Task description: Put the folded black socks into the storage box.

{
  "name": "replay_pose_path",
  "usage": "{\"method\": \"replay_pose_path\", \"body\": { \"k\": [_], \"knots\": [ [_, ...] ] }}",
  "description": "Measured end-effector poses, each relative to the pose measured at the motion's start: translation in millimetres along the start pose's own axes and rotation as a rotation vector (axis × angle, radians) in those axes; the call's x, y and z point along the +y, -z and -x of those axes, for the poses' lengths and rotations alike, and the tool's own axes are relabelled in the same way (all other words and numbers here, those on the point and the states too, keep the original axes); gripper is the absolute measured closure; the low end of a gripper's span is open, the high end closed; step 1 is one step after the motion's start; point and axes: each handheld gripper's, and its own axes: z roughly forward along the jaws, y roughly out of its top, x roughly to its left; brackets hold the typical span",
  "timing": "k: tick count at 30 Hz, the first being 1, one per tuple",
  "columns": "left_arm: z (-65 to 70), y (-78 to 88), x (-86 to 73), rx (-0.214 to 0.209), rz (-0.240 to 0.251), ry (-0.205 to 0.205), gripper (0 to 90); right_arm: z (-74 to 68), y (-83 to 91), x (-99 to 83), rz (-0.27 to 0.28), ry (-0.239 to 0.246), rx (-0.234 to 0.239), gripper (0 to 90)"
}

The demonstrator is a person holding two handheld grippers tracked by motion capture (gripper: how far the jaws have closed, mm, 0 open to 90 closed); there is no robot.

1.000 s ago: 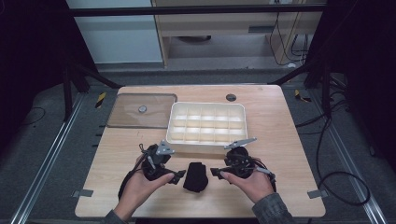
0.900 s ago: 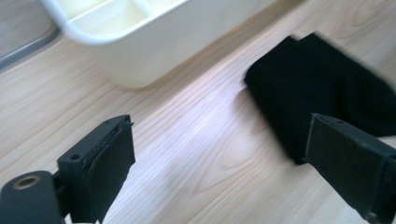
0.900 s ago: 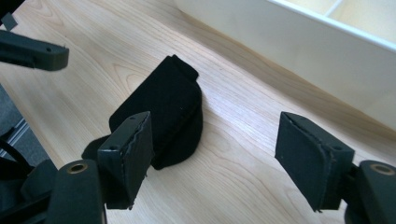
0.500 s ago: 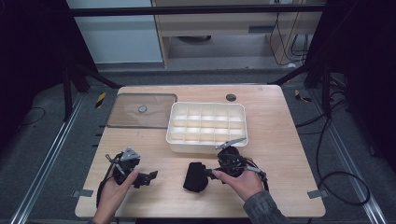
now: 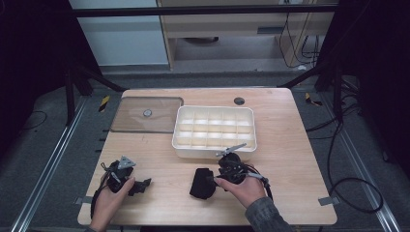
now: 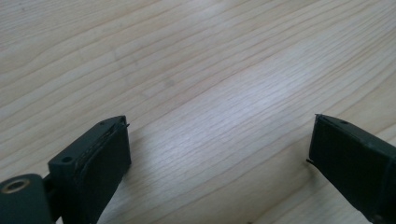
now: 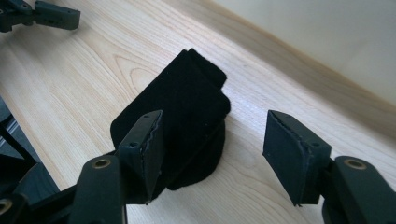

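Pulling back toward the table's [image 5: 290,145] near-left corner, the left hand-held gripper [image 5: 140,184] now sits well apart from the folded black cloth [image 5: 202,182], jaws spread, empty. Right hand-held gripper [image 7: 212,140] stays open just beside the cloth; likely a one-handed pickup next.

no readable text, no labels, no brands, no numbers, no signs anywhere
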Motion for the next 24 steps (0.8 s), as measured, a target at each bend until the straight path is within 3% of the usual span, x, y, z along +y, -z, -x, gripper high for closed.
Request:
{"method": "replay_pose_path", "body": {
  "k": [4,11,24],
  "knots": [
    [-4.7,-0.3,-2.3,0.024,0.011,0.008,4.4,-2.2,-9.6,0.9,-0.019,-0.001,0.01,39.4],
    [-2.0,-4.2,-10.1,0.035,0.09,0.013,0.0,-3.4,-19.5,-0.2,-0.029,-0.011,0.019,39.2],
    [-1.6,-5.1,-10.4,0.033,0.099,0.017,0.0,-8.9,-36.1,-4.1,-0.06,-0.02,0.023,39.7]
  ]
}}
